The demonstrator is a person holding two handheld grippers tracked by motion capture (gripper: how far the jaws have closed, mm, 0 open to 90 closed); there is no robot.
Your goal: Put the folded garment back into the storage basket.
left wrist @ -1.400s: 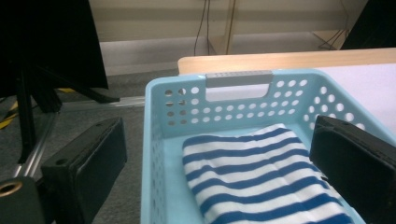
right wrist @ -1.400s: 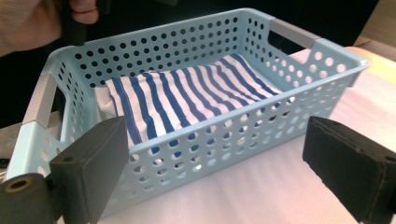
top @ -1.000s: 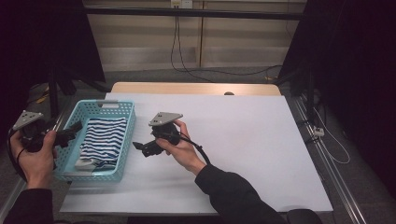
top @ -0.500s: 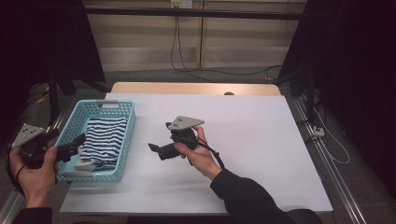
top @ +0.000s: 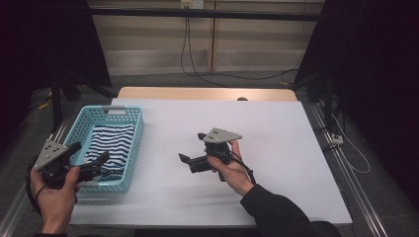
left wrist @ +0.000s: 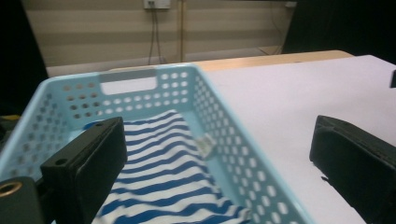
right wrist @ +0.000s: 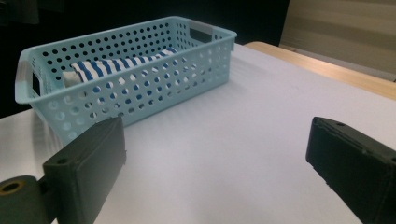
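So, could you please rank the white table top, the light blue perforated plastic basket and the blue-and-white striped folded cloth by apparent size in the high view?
Largest to smallest in the high view:
1. White table top, by far the largest.
2. Light blue perforated plastic basket.
3. Blue-and-white striped folded cloth, lying inside the basket, so plainly smaller.

striped cloth (left wrist: 163,172) in blue basket (left wrist: 224,112)

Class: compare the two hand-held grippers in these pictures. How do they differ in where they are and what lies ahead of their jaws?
The left hand-held gripper sits at the light blue basket's near corner, facing the striped cloth; the right hand-held gripper hovers over the bare white tabletop, farther from the basket. Both are open and hold nothing.
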